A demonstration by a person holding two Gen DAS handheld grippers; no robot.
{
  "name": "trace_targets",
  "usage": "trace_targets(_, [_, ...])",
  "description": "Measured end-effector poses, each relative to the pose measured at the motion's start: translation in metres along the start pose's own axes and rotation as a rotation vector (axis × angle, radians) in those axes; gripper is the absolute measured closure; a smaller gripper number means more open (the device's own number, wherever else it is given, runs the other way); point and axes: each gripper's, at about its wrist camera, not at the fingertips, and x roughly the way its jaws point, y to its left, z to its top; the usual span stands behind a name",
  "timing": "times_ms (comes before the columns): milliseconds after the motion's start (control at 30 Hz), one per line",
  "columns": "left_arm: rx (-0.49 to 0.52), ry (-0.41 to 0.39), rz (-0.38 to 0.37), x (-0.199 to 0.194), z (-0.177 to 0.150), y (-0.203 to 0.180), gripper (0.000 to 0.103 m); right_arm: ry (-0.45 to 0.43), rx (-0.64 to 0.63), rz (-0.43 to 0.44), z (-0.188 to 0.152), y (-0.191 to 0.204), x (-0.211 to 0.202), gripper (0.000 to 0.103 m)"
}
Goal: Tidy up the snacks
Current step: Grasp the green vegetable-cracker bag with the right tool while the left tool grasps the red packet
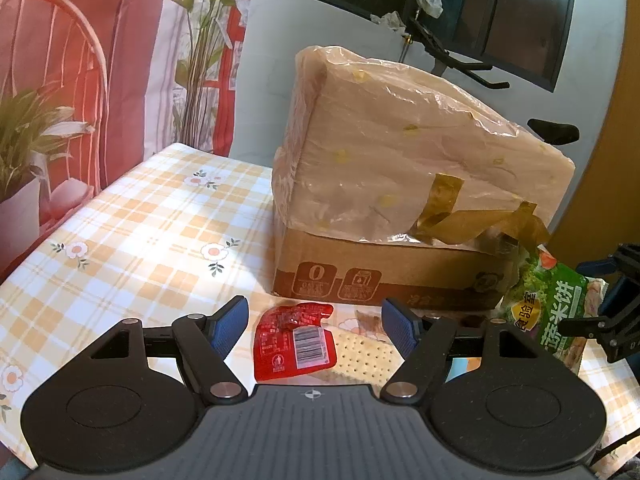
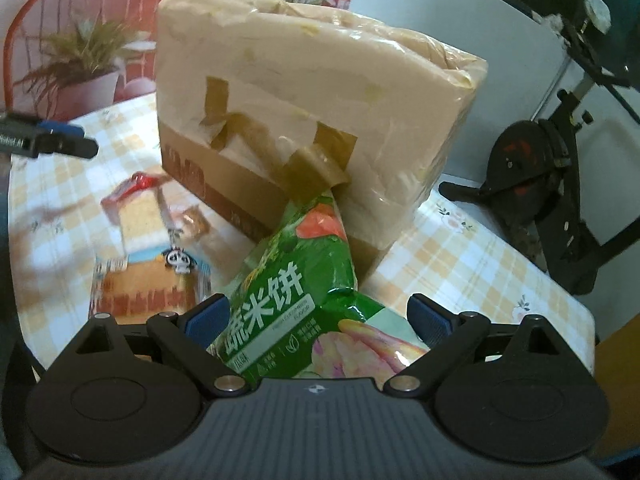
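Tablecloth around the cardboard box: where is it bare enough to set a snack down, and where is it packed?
Bare tablecloth lies left of the cardboard box, out to the table's far-left edge, and again on the box's other side, towards the exercise bike. In front of the box it is crowded: red packet, cracker pack, cake pack and green rice-cracker bag.

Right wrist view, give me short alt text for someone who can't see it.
The right tongs hold a green rice cracker bag between open blue pads, its top leaning against a plastic-wrapped cardboard box on a checked tablecloth. More snack packets lie to the left.
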Motion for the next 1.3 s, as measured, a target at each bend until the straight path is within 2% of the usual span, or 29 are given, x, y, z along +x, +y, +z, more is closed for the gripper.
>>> trace_targets(133, [-0.001, -0.001, 0.0, -0.001, 0.0, 0.0, 0.027, -0.005, -0.12, -0.043, -0.007, 0.01, 0.0, 0.006])
trace_targets(400, [-0.004, 0.011, -0.001, 0.003, 0.0, 0.0, 0.027, -0.031, -0.263, -0.041, -0.014, 0.027, -0.002, 0.005])
trace_targets(600, [0.0, 0.016, 0.0, 0.003, -0.001, 0.0, 0.027, 0.012, -0.387, -0.061, -0.021, 0.04, 0.016, 0.0])
trace_targets(700, [-0.001, 0.021, 0.002, 0.005, -0.002, 0.001, 0.027, 0.053, -0.377, -0.059, -0.023, 0.041, 0.031, 0.0])
trace_targets(800, [0.0, 0.024, 0.003, 0.006, -0.002, 0.001, 0.027, 0.049, -0.378, -0.068, -0.025, 0.043, 0.038, 0.0])
trace_targets(900, [0.001, 0.031, 0.004, 0.006, -0.003, 0.001, 0.027, 0.041, -0.322, -0.048, -0.026, 0.04, 0.038, 0.0])
trace_targets(933, [0.001, 0.032, 0.004, 0.006, -0.003, 0.002, 0.027, 0.03, -0.319, -0.047, -0.027, 0.039, 0.035, 0.002])
trace_targets(1000, [0.003, 0.034, 0.003, 0.007, -0.003, 0.002, 0.027, 0.009, -0.31, -0.037, -0.028, 0.036, 0.028, 0.016])
trace_targets(1067, [0.003, 0.036, 0.003, 0.008, -0.004, 0.004, 0.027, -0.002, -0.265, -0.024, -0.027, 0.03, 0.02, 0.022])
trace_targets(1300, [0.02, 0.062, -0.001, 0.017, -0.008, 0.006, 0.029, -0.079, -0.137, -0.027, -0.031, 0.02, -0.003, 0.023])
